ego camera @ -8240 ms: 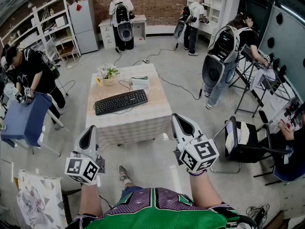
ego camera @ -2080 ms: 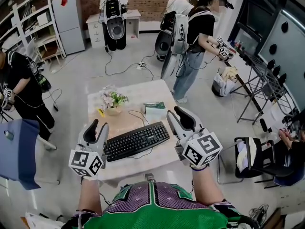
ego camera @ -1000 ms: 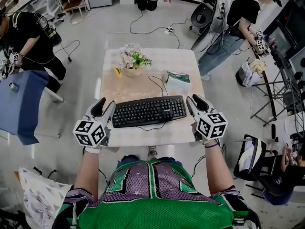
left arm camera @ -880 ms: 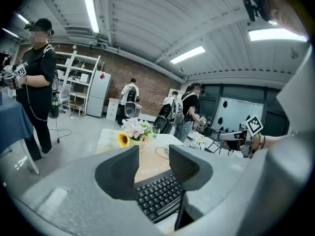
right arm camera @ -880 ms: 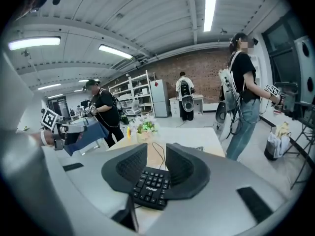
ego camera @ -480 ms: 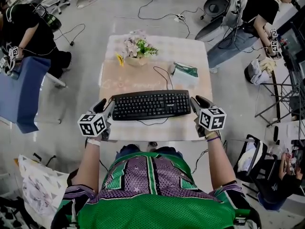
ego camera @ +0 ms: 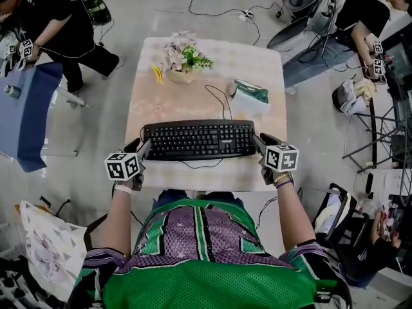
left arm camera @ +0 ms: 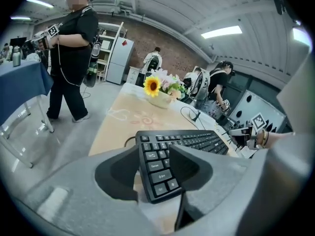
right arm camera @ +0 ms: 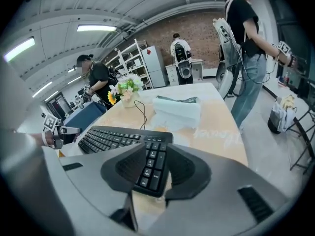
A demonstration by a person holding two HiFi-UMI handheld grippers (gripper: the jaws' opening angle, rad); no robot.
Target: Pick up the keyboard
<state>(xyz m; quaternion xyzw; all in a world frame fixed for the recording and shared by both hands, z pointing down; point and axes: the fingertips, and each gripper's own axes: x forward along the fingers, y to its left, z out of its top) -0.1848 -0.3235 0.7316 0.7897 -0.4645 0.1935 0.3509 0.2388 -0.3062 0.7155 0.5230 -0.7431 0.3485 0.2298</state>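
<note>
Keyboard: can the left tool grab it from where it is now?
Probably yes. The left tool has its jaws open around the end of the keyboard, with nothing in the way.

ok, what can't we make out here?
Head view: the marker cubes cover most of the left gripper and right gripper, so contact with the keyboard is unreadable.
Gripper views: a keyboard end sits between each pair of open fingers, the right's have just been opening; the fingers hide its underside.
Head view: the cable is too thin to trace to its end.
</note>
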